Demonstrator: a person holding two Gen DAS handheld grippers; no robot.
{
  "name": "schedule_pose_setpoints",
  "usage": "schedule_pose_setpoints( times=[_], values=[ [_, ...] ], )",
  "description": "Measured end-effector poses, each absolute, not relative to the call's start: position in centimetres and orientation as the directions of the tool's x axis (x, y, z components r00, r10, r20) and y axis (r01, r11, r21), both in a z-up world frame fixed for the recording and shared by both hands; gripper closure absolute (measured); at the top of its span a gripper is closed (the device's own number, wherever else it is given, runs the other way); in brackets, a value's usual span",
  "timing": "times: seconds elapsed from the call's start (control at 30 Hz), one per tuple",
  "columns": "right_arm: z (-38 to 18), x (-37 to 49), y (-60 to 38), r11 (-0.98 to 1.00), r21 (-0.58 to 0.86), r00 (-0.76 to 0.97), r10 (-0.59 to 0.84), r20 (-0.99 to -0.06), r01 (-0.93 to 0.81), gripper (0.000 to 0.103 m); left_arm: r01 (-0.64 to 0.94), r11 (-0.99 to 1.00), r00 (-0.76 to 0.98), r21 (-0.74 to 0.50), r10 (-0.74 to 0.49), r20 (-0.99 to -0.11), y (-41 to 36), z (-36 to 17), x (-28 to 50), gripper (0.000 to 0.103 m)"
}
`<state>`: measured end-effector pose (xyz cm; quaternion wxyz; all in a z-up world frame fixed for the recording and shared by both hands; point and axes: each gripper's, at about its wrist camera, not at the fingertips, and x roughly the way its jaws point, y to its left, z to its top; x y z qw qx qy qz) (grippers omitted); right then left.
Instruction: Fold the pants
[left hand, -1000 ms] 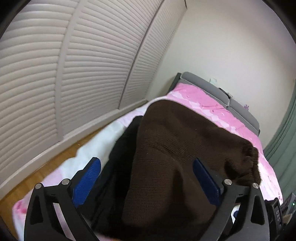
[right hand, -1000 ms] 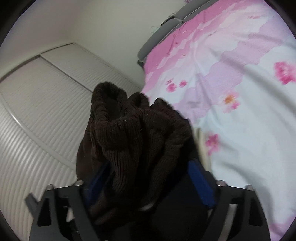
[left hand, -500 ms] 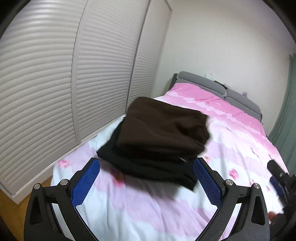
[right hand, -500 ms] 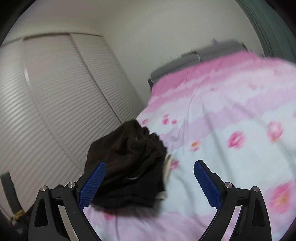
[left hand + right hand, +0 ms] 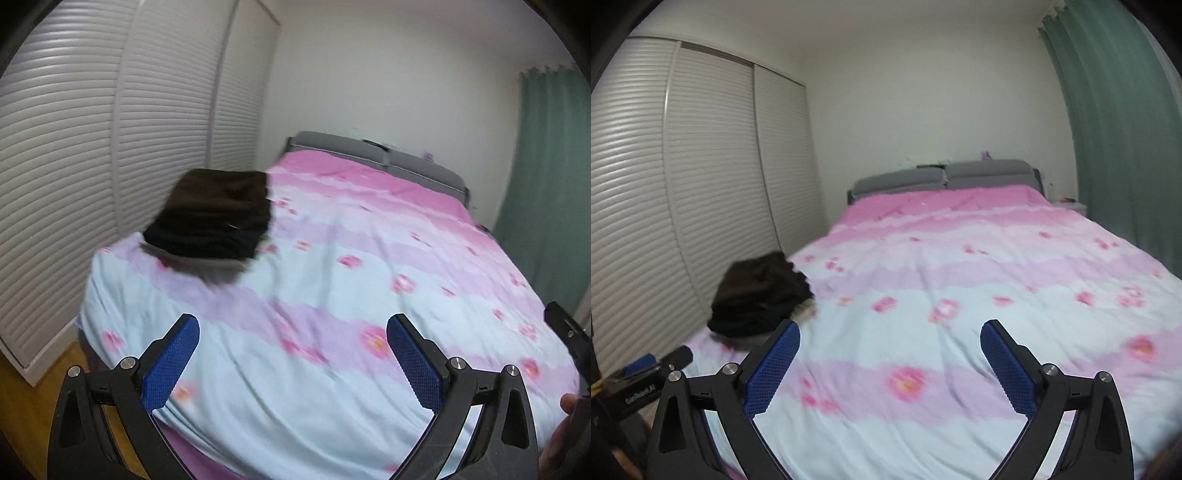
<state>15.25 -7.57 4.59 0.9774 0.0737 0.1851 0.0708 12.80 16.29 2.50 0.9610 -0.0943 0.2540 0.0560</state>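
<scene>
Folded brown pants [image 5: 221,201] top a small stack of dark folded clothes [image 5: 207,242] at the bed's near left corner; the same brown pants [image 5: 762,277] appear at the left in the right wrist view. My left gripper [image 5: 293,350] is open and empty, well back from the stack, over the foot of the bed. My right gripper [image 5: 890,354] is open and empty too, right of the stack. The body of the left gripper [image 5: 646,380] shows at the lower left of the right wrist view.
The bed [image 5: 369,258] carries a pink and pale blue floral cover, with a grey headboard [image 5: 942,177] at the far end. White louvered closet doors [image 5: 92,147] run along the left wall. A green curtain [image 5: 1126,129] hangs on the right. Wood floor [image 5: 37,376] shows lower left.
The right gripper let go of the brown pants, which now lie on the stack. Both grippers pulled back from the stack toward the foot of the bed.
</scene>
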Motion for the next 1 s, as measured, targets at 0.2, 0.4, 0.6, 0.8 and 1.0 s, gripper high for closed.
schedule_pose_setpoints(
  times=[0.2,0.4,0.6,0.8,1.0],
  values=[
    [4.5,7.8,-14.1,0.992,0.105,0.918,0.108,-0.382,-0.073,0.004,-0.047,0.996,0.856,-0.069,0.004,-0.517,7.8,2.3,7.7,0.0],
    [4.8,2.2,-18.3,0.996,0.089,0.927,0.047,-0.372,-0.014,0.004,0.021,1.0,0.862,-0.023,-0.03,-0.507,3.7,2.4,4.2,0.0],
    [4.3,-1.2,-21.5,0.995,0.086,0.925,-0.009,-0.379,0.045,0.004,0.018,0.999,0.856,-0.029,-0.03,-0.516,3.3,1.9,2.5,0.0],
    [3.8,-2.7,-22.6,0.995,0.054,0.926,-0.057,-0.374,0.084,0.004,0.014,1.0,0.863,-0.011,-0.017,-0.504,3.3,1.6,1.6,0.0],
    [3.7,-3.5,-23.3,0.991,0.054,0.927,-0.091,-0.364,0.118,0.004,-0.001,1.0,0.873,0.001,0.001,-0.487,3.6,1.8,1.6,0.0]
  ],
)
